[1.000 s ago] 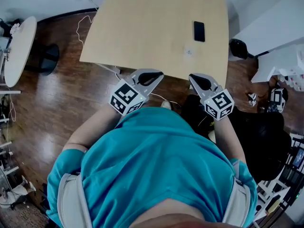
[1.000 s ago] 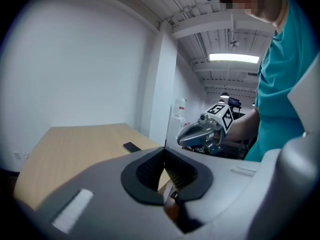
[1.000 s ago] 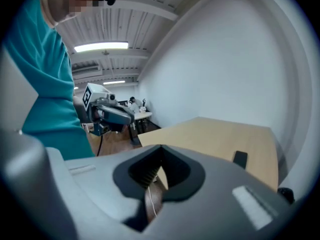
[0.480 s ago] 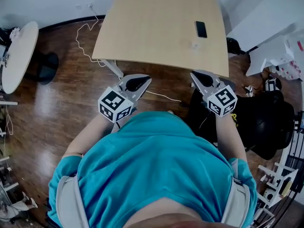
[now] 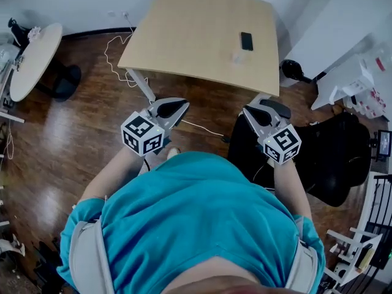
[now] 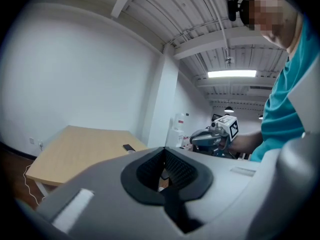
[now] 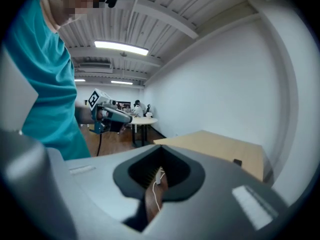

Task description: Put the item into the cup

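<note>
While the left gripper (image 5: 184,105) and right gripper (image 5: 247,111), two in all, hover over the floor (image 5: 73,139) with their jaws pressed together on nothing, one small pale object (image 5: 236,58), too small to tell whether cup or item, sits on the single wooden table (image 5: 184,35). It is well apart from both, at 12 o'clock of the right gripper and 1 o'clock of the left. One black phone (image 5: 246,40) lies just beside it at 1 o'clock.

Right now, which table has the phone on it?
The rectangular wooden table straight ahead: the phone lies toward its right side. The other, the round table, stands off to the left.
</note>
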Demonstrator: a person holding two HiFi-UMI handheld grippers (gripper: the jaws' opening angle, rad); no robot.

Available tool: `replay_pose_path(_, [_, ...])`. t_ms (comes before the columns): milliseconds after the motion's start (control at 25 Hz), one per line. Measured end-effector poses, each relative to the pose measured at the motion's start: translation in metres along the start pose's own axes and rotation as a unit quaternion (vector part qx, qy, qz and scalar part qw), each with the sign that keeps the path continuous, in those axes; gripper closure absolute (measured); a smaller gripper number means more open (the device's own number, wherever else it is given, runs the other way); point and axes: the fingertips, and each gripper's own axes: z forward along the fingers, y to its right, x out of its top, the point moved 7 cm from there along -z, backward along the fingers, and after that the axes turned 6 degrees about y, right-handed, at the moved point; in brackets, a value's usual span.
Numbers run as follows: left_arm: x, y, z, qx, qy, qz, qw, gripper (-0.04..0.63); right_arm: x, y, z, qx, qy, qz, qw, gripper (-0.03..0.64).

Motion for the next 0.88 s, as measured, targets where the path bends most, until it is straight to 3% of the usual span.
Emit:
replay_pose_path(200, [-0.014, 0.083, 0.011, -0.001, 0.004, -0.007, 1.0000, 0.592, -0.024, -0.030, -0.065, 0.032, 0.002, 0.014, 0.999, 0.615])
replay_pose_path(360, [-0.017, 0.130, 0.002, 0.003, -0.008, 0.018, 0.9998, 0.592, -0.036, -0.052, -0.103, 0.049, 0.019, 0.054, 0.997, 0.615])
replay_pose_path(640, [-0.013, 0.146, -0.035, 0.029, 0.003, 0.023, 0.9993, 0.592, -0.043, -0.091, -0.116, 0.073, 0.011, 0.060, 0.996, 0.615])
replay_pose_path(880, [-0.015, 0.134, -0.078, 0.026, 0.013, 0.034, 0.9990, 0.592, -0.037, -0.121, -0.097, 0.061, 0.000, 0.053, 0.997, 0.615])
